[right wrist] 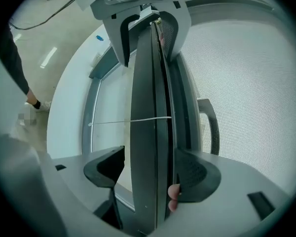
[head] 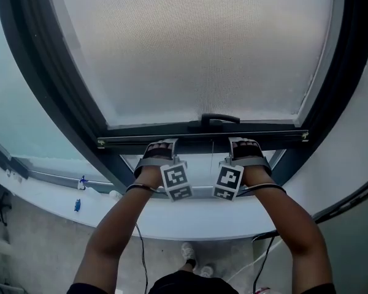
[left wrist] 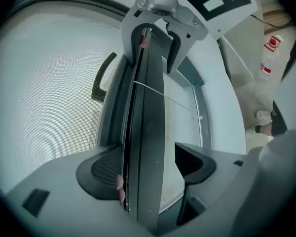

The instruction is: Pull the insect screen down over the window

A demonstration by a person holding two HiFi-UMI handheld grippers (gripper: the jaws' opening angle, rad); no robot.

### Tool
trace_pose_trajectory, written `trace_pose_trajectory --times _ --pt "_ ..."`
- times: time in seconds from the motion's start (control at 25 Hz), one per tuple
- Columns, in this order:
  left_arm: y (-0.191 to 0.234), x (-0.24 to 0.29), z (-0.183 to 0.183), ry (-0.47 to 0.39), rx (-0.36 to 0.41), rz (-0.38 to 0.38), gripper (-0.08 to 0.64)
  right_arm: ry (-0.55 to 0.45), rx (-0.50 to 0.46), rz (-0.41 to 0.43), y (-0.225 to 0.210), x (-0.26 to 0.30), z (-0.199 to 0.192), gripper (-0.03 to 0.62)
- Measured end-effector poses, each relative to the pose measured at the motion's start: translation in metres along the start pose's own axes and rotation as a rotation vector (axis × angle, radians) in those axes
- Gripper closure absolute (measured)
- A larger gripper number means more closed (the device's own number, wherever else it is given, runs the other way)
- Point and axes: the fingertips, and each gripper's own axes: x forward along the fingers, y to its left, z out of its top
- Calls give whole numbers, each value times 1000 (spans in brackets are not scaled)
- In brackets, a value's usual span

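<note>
Head view: left gripper and right gripper are straddling the bottom bar of the insect screen, hanging low over the window; each gripper's jaws are standing apart, 1 jaw touching the bar.

head view: from above, steeply down onto the insect screen's pull bar, fairly near. left gripper view: pressed close, sighting rightward along that bar to the right gripper at its far end. right gripper view: mirrored, sighting leftward to the left gripper. shared by all three: bar, mesh, handle.
</note>
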Motion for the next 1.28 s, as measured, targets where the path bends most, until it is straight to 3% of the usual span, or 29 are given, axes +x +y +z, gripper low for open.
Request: trace_pose_trajectory --times 0.16,0.4,0.56,0.72,0.84,1.0,1.28 --pt "0 -3 -3 30 37 12 225 -10 5 28 -2 -4 2 262" --pt "2 -3 2 8 -8 4 225 -5 -1 29 -2 -4 0 262" --pt "-5 0 0 12 -25 -40 225 9 -16 29 5 0 1 262" --pt "-4 5 -1 28 18 -17 225 8 -10 45 4 3 0 267" --pt "-4 4 -1 6 -22 -11 225 15 -18 10 4 4 1 267" --pt "0 8 -1 12 31 44 225 -10 4 -19 -1 7 0 267" --pt "1 7 -2 17 49 25 233 -36 -6 -14 -3 5 1 291"
